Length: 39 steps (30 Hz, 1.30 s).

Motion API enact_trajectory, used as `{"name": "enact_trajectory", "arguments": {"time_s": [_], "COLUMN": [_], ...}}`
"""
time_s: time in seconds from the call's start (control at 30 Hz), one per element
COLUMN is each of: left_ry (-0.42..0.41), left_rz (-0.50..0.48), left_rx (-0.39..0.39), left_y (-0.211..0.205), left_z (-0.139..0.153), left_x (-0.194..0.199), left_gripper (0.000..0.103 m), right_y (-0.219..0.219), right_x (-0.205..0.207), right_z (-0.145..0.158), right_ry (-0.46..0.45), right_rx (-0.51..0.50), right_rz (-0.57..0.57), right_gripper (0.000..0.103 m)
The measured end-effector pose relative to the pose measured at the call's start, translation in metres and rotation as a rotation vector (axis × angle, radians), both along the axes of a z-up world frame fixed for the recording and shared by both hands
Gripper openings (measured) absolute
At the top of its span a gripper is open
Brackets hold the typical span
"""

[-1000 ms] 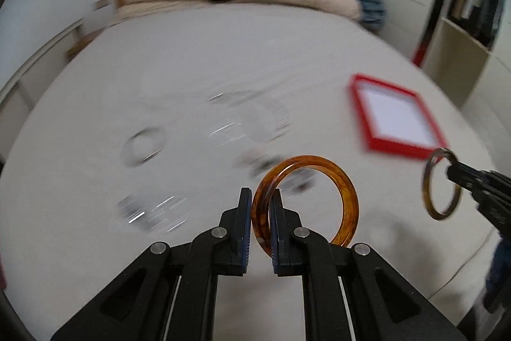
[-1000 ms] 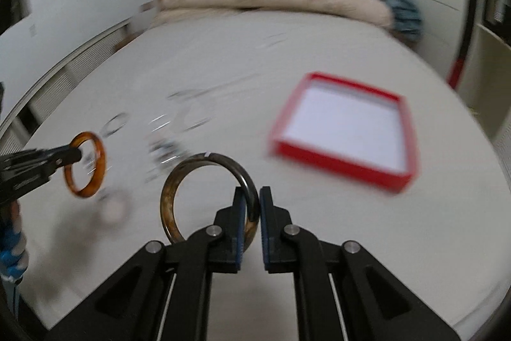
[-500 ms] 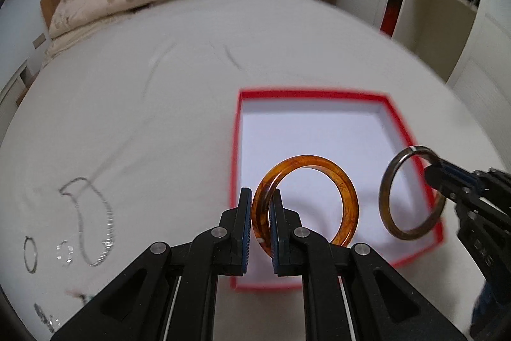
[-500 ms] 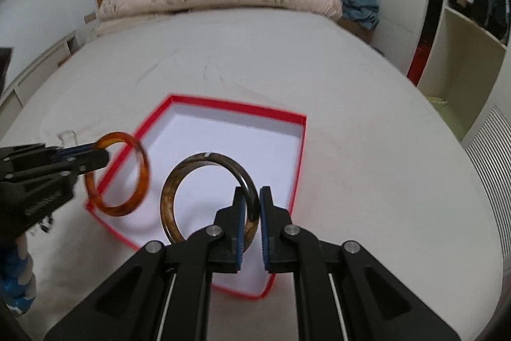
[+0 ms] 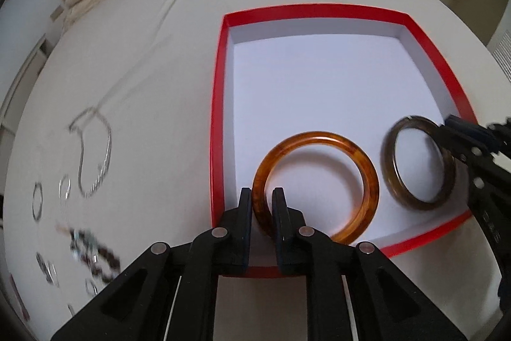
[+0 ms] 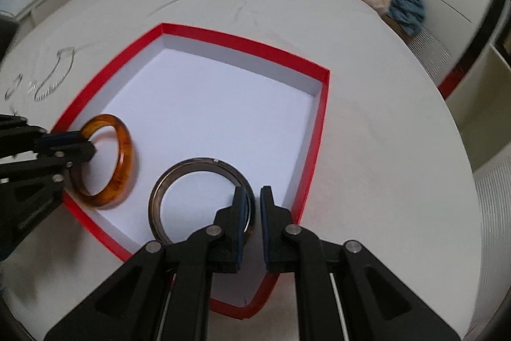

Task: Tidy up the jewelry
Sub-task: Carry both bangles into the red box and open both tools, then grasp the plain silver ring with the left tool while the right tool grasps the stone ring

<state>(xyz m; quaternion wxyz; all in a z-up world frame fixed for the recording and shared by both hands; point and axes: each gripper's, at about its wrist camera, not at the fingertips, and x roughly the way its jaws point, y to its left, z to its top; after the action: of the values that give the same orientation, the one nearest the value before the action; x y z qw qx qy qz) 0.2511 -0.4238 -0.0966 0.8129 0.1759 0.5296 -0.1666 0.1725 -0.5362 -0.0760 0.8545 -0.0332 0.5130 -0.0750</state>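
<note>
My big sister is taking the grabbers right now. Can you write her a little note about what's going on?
Left gripper: shut on the amber-orange translucent bangle, low over the near part of the shallow red box with a white floor.
Right gripper: jaws parted around the dark brown bangle with a metal inner band, also in the box; it looks let go or nearly so.
Done: both bangles brought to the box.
Left: release the orange bangle, then fetch the silver chain necklace and the small silver rings lying on the white bedsheet left of the box.
</note>
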Motion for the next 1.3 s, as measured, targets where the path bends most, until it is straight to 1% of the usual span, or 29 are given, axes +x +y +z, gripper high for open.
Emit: {"name": "enact_trajectory", "arguments": {"time_s": [0.07, 0.13, 0.17, 0.2, 0.27, 0.3, 0.37, 0.4, 0.43, 0.47, 0.5, 0.6, 0.63, 0.67, 0.7, 0.77, 0.87, 0.9, 0.97, 1.07, 1.17, 1.3], "left_ry": [0.023, 0.015, 0.012, 0.004, -0.023, -0.026, -0.019, -0.018, -0.020, -0.029, -0.043, -0.107, -0.121, -0.132, -0.137, -0.151, -0.202, -0.208, -0.210, -0.199, -0.183, -0.179], "left_rz": [0.018, 0.025, 0.025, 0.024, 0.018, 0.017, 0.016, 0.017, 0.021, 0.025, 0.027, 0.024, 0.023, 0.024, 0.026, 0.039, 0.081, 0.094, 0.131, 0.189, 0.246, 0.287], "left_rx": [-0.015, -0.014, -0.020, -0.022, -0.022, -0.031, -0.076, -0.095, -0.118, -0.144, -0.168, -0.211, -0.219, -0.224, -0.219, -0.208, -0.180, -0.169, -0.158, -0.146, -0.149, -0.165], "left_y": [0.006, 0.009, 0.009, 0.010, 0.014, 0.016, 0.020, 0.024, 0.021, 0.025, 0.033, 0.056, 0.068, 0.080, 0.094, 0.132, 0.192, 0.211, 0.250, 0.304, 0.343, 0.372], "left_z": [0.000, -0.001, -0.001, -0.001, 0.000, 0.001, 0.005, 0.007, 0.012, 0.020, 0.029, 0.057, 0.066, 0.072, 0.078, 0.085, 0.085, 0.081, 0.079, 0.062, 0.044, 0.026], "left_x": [-0.006, -0.007, -0.007, -0.006, -0.008, -0.009, -0.010, -0.011, -0.014, -0.018, -0.022, -0.042, -0.048, -0.052, -0.050, -0.068, -0.083, -0.080, -0.098, -0.107, -0.112, -0.110], "left_gripper": [0.017, 0.016, 0.016, 0.016, 0.020, 0.021, 0.025, 0.025, 0.027, 0.033, 0.034, 0.035, 0.036, 0.038, 0.040, 0.045, 0.050, 0.051, 0.055, 0.056, 0.056, 0.056], "right_y": [0.004, 0.010, 0.012, 0.013, 0.015, 0.016, 0.016, 0.014, 0.012, 0.012, 0.013, 0.022, 0.027, 0.035, 0.041, 0.066, 0.107, 0.124, 0.151, 0.195, 0.233, 0.268], "right_x": [0.002, 0.002, 0.001, -0.001, -0.006, -0.011, -0.021, -0.024, -0.035, -0.040, -0.047, -0.069, -0.072, -0.078, -0.083, -0.092, -0.101, -0.102, -0.100, -0.092, -0.078, -0.057], "right_z": [0.001, 0.004, 0.006, 0.008, 0.019, 0.027, 0.043, 0.049, 0.061, 0.069, 0.077, 0.103, 0.111, 0.118, 0.122, 0.129, 0.127, 0.123, 0.114, 0.095, 0.073, 0.044], "right_ry": [0.016, 0.016, 0.011, -0.001, -0.027, -0.044, -0.072, -0.082, -0.101, -0.112, -0.123, -0.165, -0.180, -0.196, -0.209, -0.238, -0.261, -0.262, -0.257, -0.229, -0.190, -0.145], "right_rx": [0.000, 0.003, 0.002, 0.001, -0.003, 0.004, -0.005, -0.003, -0.005, -0.009, -0.010, 0.009, 0.021, 0.042, 0.060, 0.109, 0.181, 0.206, 0.245, 0.293, 0.331, 0.358], "right_rz": [0.016, 0.028, 0.030, 0.035, 0.023, 0.020, 0.002, -0.007, -0.029, -0.044, -0.058, -0.087, -0.089, -0.088, -0.085, -0.072, -0.031, -0.013, 0.017, 0.075, 0.133, 0.196], "right_gripper": [0.009, 0.010, 0.015, 0.022, 0.031, 0.031, 0.032, 0.032, 0.032, 0.032, 0.032, 0.032, 0.032, 0.032, 0.032, 0.032, 0.032, 0.032, 0.032, 0.032, 0.032, 0.032]}}
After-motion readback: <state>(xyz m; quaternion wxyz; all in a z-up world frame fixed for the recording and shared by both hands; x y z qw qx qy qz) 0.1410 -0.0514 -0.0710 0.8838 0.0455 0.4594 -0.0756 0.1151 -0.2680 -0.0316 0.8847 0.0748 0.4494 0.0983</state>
